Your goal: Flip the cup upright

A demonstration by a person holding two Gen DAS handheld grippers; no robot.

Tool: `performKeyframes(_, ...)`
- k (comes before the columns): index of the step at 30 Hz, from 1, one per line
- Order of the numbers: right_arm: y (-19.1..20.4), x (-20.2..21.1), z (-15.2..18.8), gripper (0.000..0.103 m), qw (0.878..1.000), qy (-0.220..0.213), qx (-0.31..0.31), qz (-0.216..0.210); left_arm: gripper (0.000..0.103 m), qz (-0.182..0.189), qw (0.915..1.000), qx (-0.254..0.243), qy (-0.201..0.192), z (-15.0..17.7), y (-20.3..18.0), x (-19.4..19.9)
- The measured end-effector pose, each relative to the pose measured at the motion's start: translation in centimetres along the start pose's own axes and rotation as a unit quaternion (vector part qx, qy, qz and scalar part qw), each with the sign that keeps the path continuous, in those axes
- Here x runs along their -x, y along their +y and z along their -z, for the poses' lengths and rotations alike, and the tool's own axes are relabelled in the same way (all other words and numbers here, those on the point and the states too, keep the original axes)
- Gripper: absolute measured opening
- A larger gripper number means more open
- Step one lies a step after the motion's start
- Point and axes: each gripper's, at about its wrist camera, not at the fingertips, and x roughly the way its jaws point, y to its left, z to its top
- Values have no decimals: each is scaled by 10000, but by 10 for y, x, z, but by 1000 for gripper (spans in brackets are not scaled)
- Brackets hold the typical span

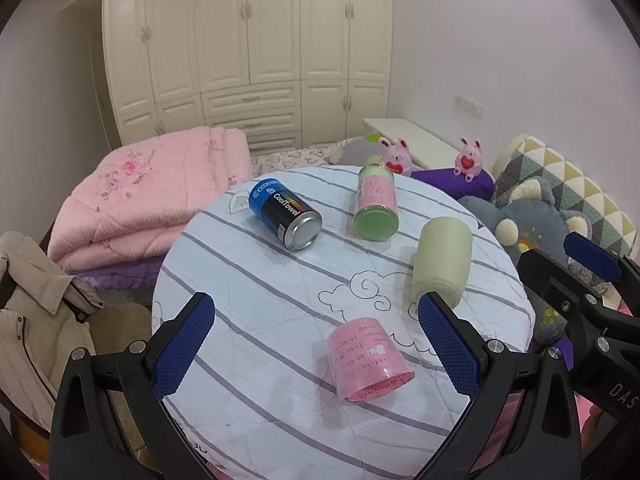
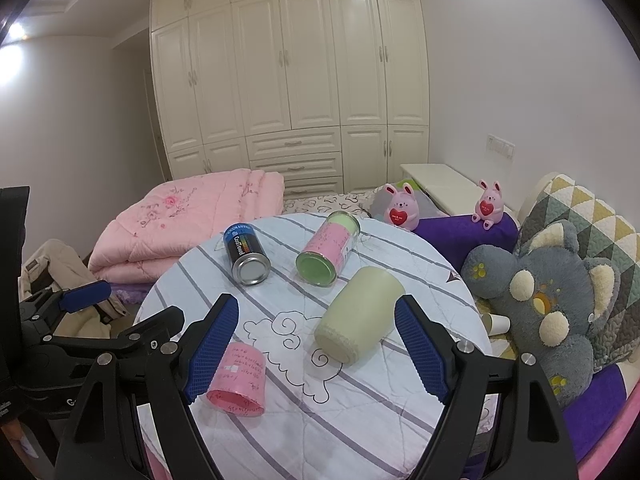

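Several cups and cans lie on their sides on a round table with a striped cloth (image 1: pixel 280 280). A pink cup (image 1: pixel 368 360) lies nearest, mouth toward me, between the open fingers of my left gripper (image 1: pixel 316 344). A pale green cup (image 1: pixel 440 264) lies to its right. In the right wrist view the pale green cup (image 2: pixel 360 316) lies between the open fingers of my right gripper (image 2: pixel 316 344), and the pink cup (image 2: pixel 240 376) is by the left fingertip. Both grippers are empty, above the table's near edge.
A blue and black can (image 1: pixel 286 216) and a green jar with a pink label (image 1: pixel 376 208) lie farther back. A folded pink quilt (image 1: pixel 152 200) is at the left, plush toys (image 2: pixel 540 304) at the right, a wardrobe (image 2: pixel 288 80) behind.
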Motion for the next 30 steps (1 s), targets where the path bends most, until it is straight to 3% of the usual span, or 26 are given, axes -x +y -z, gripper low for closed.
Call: performKeyframes(30, -10, -23, -5, 82, 9987, 377, -346, 27, 103, 1, 9991, -94, 420, 1, -2, -37)
